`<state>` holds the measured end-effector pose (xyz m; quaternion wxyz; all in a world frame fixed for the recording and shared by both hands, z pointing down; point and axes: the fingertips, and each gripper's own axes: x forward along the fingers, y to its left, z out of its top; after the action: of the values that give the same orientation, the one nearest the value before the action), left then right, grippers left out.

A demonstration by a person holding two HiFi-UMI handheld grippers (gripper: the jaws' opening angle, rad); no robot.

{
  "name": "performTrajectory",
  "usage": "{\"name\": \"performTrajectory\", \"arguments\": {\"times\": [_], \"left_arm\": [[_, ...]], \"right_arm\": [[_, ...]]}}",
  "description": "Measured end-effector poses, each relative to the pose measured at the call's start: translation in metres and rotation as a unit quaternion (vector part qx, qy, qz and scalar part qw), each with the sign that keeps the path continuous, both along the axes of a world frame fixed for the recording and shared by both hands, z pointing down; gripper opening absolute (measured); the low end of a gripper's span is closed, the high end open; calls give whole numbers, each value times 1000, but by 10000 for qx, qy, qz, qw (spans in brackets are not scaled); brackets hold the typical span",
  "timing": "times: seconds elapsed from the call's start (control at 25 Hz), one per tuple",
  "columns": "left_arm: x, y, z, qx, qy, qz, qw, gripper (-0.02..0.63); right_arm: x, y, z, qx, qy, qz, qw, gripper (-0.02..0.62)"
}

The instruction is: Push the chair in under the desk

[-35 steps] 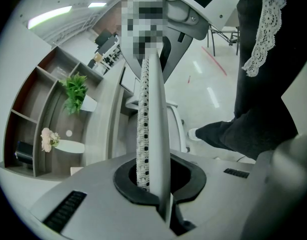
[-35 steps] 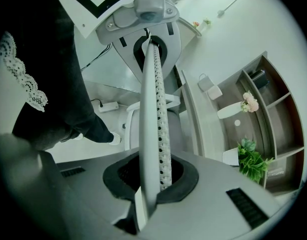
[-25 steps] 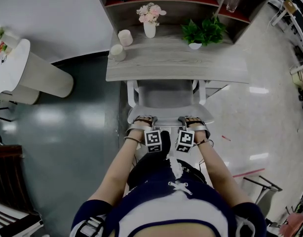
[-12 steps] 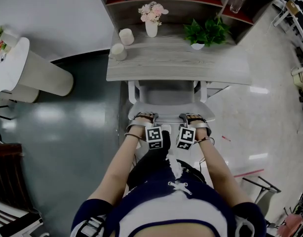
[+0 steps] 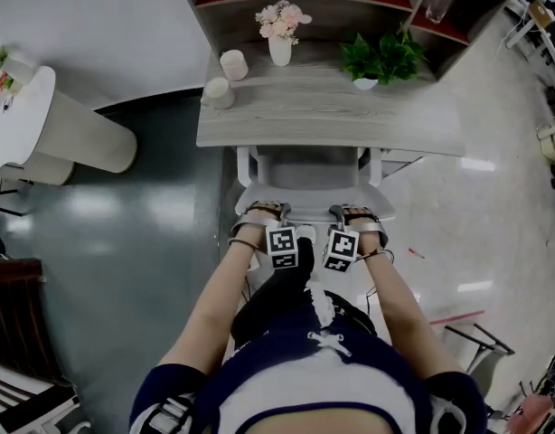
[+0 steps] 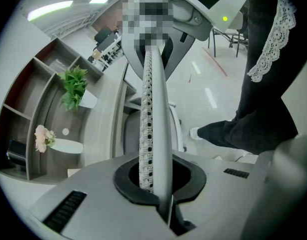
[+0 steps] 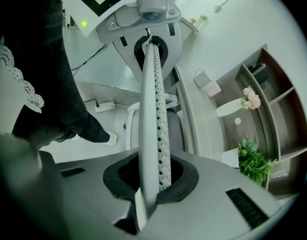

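- Clamping noted: the left gripper (image 6: 156, 186) has its jaws closed on the top rail of the chair (image 6: 154, 109), which runs edge-on between them.
- The right gripper (image 7: 151, 186) is pinched on the same rail in the same way; in the head view the two sit near each other, left (image 5: 262, 212) and right (image 5: 356, 213).
- Markings: each marker cube (image 5: 281, 247) carries a black-and-white square pattern.
- Chair (image 5: 309, 172) appearance: pale grey-white frame, backrest faced with a perforated strip of round holes, grey seat.
- Position: the backrest lies directly under both grippers. The seat reaches away from them, its far part tucked under the near edge of the desk (image 5: 323, 116).
- Desk: grey wood grain, carrying a vase of pink flowers (image 5: 279, 33) and a potted plant (image 5: 379, 60).
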<state>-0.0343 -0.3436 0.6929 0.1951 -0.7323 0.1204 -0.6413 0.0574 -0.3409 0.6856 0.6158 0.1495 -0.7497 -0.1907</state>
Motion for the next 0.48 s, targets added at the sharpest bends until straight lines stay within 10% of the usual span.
{"name": "performTrajectory", "arguments": {"times": [0.48], "left_arm": [[0, 0, -5, -562, 345, -158, 9977, 136]], "right_arm": [[1, 4, -6, -981, -127, 630, 9931, 85]]}}
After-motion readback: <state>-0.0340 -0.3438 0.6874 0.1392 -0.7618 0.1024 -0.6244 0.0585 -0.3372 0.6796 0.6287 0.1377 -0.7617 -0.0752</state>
